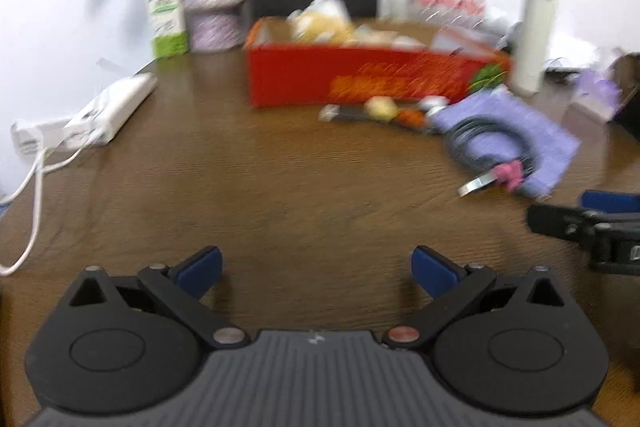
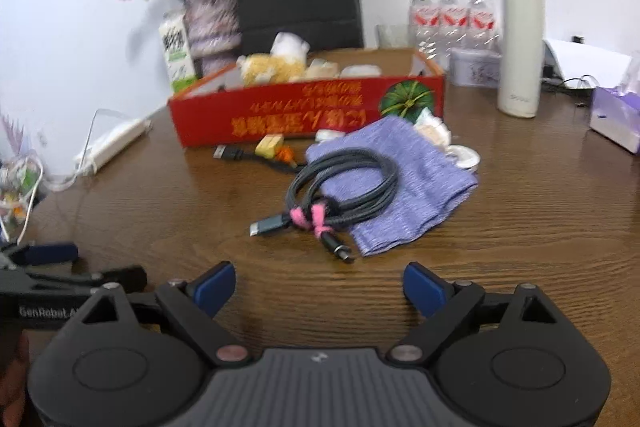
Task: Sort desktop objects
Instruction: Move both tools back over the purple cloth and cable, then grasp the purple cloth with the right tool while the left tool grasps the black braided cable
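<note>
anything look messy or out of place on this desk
Yes: the coiled cable lies half on the purple cloth, its plugs spilling onto the table. Small loose items sit outside the red box rather than inside it.

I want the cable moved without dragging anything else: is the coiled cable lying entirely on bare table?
No, most of the coiled cable rests on the purple cloth, with only its connector ends on the table.

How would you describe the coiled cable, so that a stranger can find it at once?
Start at the long red box in the middle of the brown table. In front of it lies a purple cloth, and the coiled cable rests on its near edge. Only this dark cable is tied with pink straps.
</note>
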